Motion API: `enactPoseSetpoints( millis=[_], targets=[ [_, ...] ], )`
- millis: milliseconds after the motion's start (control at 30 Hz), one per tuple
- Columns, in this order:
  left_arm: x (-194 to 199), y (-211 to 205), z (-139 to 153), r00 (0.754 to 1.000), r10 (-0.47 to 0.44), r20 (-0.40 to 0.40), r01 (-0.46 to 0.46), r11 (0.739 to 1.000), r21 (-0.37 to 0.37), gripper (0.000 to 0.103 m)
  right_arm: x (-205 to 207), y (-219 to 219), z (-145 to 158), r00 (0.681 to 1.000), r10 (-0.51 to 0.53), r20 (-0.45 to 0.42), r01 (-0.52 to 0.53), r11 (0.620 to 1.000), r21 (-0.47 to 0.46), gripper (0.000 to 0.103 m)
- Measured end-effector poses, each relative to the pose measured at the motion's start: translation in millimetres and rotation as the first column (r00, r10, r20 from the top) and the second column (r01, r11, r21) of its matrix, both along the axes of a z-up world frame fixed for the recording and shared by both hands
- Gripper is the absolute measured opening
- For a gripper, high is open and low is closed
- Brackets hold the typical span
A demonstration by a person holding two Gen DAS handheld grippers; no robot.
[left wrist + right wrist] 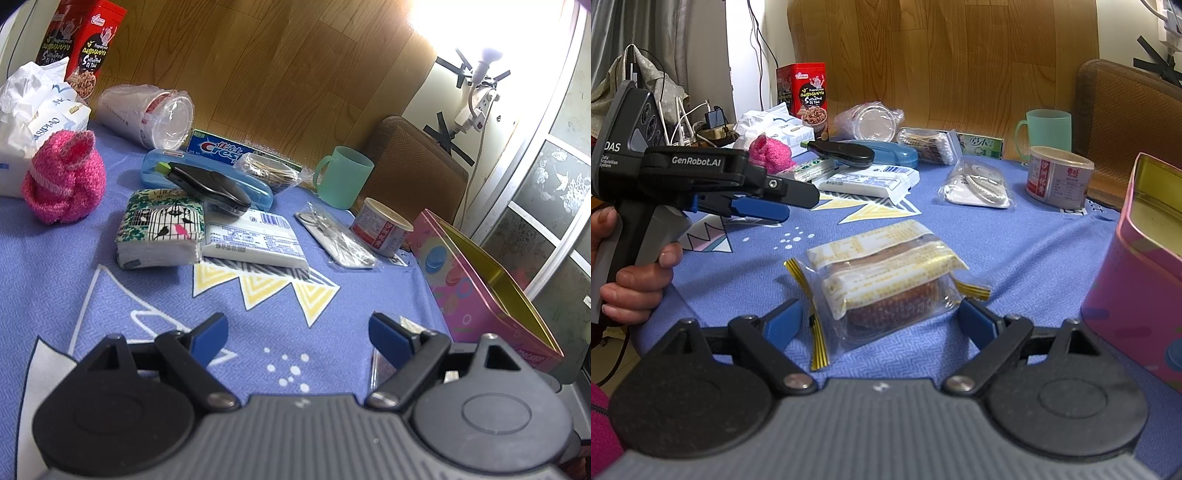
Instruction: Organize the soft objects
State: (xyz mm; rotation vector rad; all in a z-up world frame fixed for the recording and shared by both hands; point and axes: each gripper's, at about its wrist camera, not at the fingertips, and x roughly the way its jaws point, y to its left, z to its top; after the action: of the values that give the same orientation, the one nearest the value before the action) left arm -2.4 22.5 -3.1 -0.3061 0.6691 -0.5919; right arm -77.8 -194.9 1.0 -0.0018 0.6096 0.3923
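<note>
A wrapped pastry packet (886, 284) lies on the blue cloth between the fingers of my open right gripper (886, 325), which straddles it without closing. My left gripper (299, 339) is open and empty above the cloth; it also shows from the side in the right wrist view (768, 203). A pink fuzzy sock bundle (62, 181) sits far left, also in the right wrist view (770, 153). A bird-pattern tissue pack (159, 229) and a white wipes pack (255, 243) lie mid-table. An open pink tin box (480, 291) stands at the right, also in the right wrist view (1141, 280).
A green mug (343, 177), a small can (380, 229), a bagged item (332, 236), a blue case (207, 181) with a black clip on it, a Crest box (221, 147), bagged plastic cups (147, 110), a red snack tin (85, 44) and a white bag (26, 110).
</note>
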Motion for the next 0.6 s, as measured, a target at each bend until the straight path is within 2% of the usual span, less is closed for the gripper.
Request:
enactPoseSetpoints(
  millis=[600],
  targets=[
    [-0.5,0.3,-0.3,1.0,-0.004,-0.001,0.004,1.0,-0.01,0.087,-0.6,0.2,-0.4,1.0,-0.003,0.002,0.003,1.0,0.0,0.094]
  ],
)
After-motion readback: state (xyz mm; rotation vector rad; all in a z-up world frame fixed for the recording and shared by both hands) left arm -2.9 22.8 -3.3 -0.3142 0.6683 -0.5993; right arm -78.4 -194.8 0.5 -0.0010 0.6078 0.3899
